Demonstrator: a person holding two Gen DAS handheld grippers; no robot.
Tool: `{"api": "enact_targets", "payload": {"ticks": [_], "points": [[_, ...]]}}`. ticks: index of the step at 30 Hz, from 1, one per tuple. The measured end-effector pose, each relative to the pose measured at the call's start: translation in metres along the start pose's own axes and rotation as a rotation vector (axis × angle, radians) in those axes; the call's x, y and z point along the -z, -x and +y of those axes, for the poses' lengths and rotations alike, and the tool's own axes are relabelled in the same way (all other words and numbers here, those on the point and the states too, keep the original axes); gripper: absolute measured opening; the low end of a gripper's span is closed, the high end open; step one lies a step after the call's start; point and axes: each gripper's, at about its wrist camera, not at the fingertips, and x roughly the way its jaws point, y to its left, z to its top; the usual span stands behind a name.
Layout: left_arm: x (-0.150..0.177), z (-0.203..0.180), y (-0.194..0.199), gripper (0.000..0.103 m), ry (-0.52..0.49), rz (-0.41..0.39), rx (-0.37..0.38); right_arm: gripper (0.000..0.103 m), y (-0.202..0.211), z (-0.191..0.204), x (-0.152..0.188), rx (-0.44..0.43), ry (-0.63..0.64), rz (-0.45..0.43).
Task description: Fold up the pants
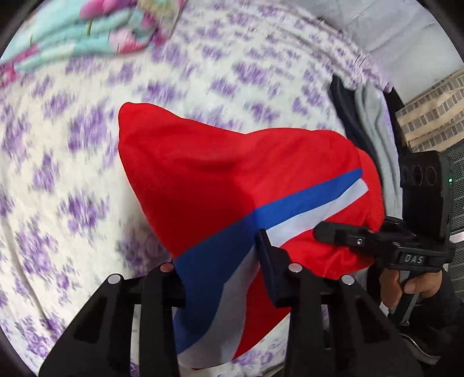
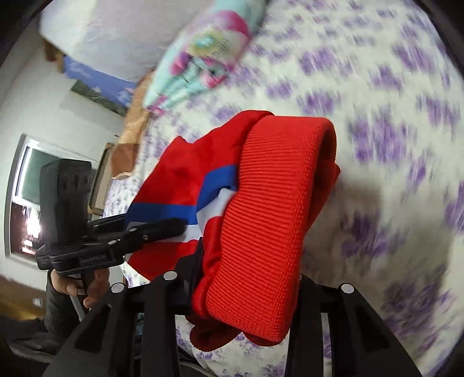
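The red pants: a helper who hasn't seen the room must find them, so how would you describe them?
On the purple-flowered bedsheet, look between the two tongs. The red pants hang bunched there, apart from the teal floral blanket by their blue-and-white stripe and ribbed waistband.

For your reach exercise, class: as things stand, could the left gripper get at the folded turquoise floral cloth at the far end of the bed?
Probably not yet. The left gripper is shut on the red pants, held with the right gripper; the turquoise floral cloth lies well beyond them.

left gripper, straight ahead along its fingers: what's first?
Left gripper is already shut on the red pants, so cloth comes first; beyond it, probably the purple-flowered bedsheet. Depth is unclear.
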Motion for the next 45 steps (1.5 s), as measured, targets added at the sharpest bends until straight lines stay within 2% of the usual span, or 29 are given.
{"api": "enact_targets", "payload": {"ticks": [3, 7, 11, 13, 14, 20, 22, 24, 25, 27, 28, 29, 30, 31, 34, 36, 38, 41, 45], "points": [[-0.024, -0.014, 0.019, 0.035, -0.022, -0.075, 0.017, 0.036, 0.026, 0.012, -0.028, 0.007, 0.087, -0.061], [-0.07, -0.036, 0.039, 0.035, -0.078, -0.171, -0.008, 0.036, 0.057, 0.017, -0.067, 0.034, 0.184, -0.152], [-0.132, -0.06, 0.052, 0.035, -0.143, -0.296, -0.047, 0.036, 0.088, 0.018, -0.123, 0.046, 0.268, -0.28], [-0.165, -0.069, 0.047, 0.035, -0.163, -0.326, -0.076, 0.036, 0.091, 0.016, -0.152, 0.068, 0.302, -0.318], [-0.19, -0.072, 0.042, 0.035, -0.168, -0.344, -0.08, 0.036, 0.092, 0.014, -0.169, 0.095, 0.323, -0.34], [-0.274, -0.066, -0.002, 0.035, -0.111, -0.392, -0.096, 0.039, 0.077, -0.014, -0.243, 0.207, 0.375, -0.44], [-0.294, -0.056, -0.028, 0.035, -0.096, -0.368, -0.097, 0.039, 0.059, -0.035, -0.261, 0.216, 0.351, -0.431], [-0.315, -0.038, -0.068, 0.035, -0.069, -0.31, -0.122, 0.039, 0.033, -0.068, -0.279, 0.229, 0.286, -0.397], [-0.322, -0.029, -0.086, 0.035, -0.056, -0.286, -0.132, 0.039, 0.02, -0.084, -0.287, 0.239, 0.26, -0.374], [-0.333, -0.01, -0.134, 0.033, -0.038, -0.212, -0.204, 0.039, -0.011, -0.12, -0.302, 0.333, 0.223, -0.317], [-0.334, -0.002, -0.151, 0.041, -0.031, -0.178, -0.233, 0.045, -0.025, -0.135, -0.307, 0.394, 0.209, -0.274], [-0.335, 0.007, -0.17, 0.05, -0.025, -0.148, -0.274, 0.057, -0.04, -0.152, -0.312, 0.465, 0.198, -0.23], [-0.334, 0.014, -0.173, 0.069, -0.003, -0.172, -0.281, 0.059, -0.046, -0.163, -0.313, 0.47, 0.178, -0.214], [-0.333, 0.02, -0.173, 0.076, 0.023, -0.195, -0.3, 0.061, -0.046, -0.169, -0.311, 0.439, 0.154, -0.225], [-0.336, 0.025, -0.174, 0.085, 0.014, -0.208, -0.297, 0.064, -0.046, -0.168, -0.305, 0.448, 0.199, -0.245], [-0.337, 0.027, -0.176, 0.088, 0.01, -0.223, -0.303, 0.065, -0.044, -0.17, -0.304, 0.432, 0.177, -0.242], [-0.339, 0.027, -0.175, 0.088, 0.009, -0.233, -0.317, 0.072, -0.042, -0.174, -0.308, 0.435, 0.161, -0.236], [-0.34, 0.027, -0.171, 0.088, 0.032, -0.218, -0.305, 0.09, -0.038, -0.168, -0.304, 0.521, 0.153, -0.219], [-0.328, 0.012, -0.164, 0.095, 0.046, -0.14, -0.277, 0.093, -0.012, -0.155, -0.286, 0.607, 0.12, -0.252]]}}
